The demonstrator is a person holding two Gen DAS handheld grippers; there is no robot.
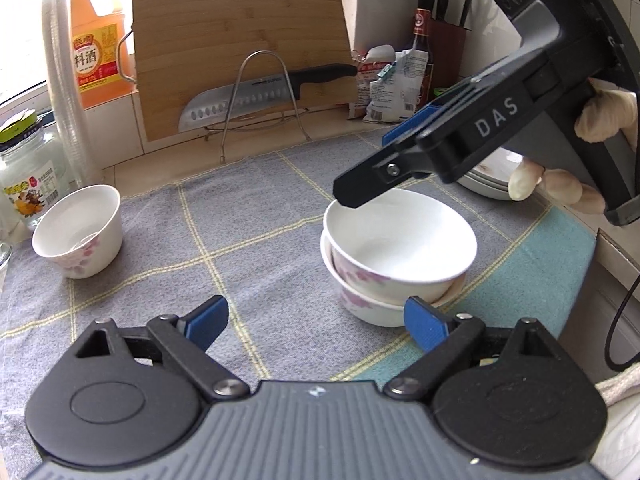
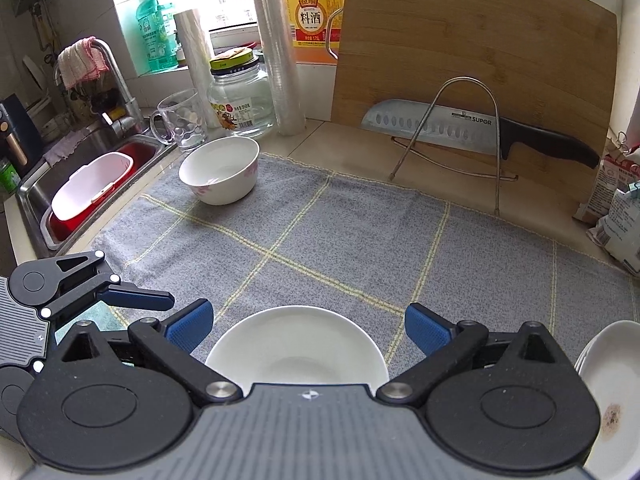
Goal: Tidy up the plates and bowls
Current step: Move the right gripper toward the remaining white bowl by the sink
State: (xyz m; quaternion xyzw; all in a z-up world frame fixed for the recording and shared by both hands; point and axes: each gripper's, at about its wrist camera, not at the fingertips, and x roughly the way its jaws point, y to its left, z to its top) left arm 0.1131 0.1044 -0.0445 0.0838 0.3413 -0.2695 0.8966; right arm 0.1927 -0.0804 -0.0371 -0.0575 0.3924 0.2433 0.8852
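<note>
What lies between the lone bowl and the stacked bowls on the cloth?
Only bare checked cloth lies between the lone bowl and the stacked bowls, shown in the left wrist view.

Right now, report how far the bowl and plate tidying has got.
Done: two floral bowls sit nested on the grey cloth. In hand: nothing; right claw is open above that stack, left claw open beside it. Left: the lone bowl by the glass jar, and the plates.
</note>
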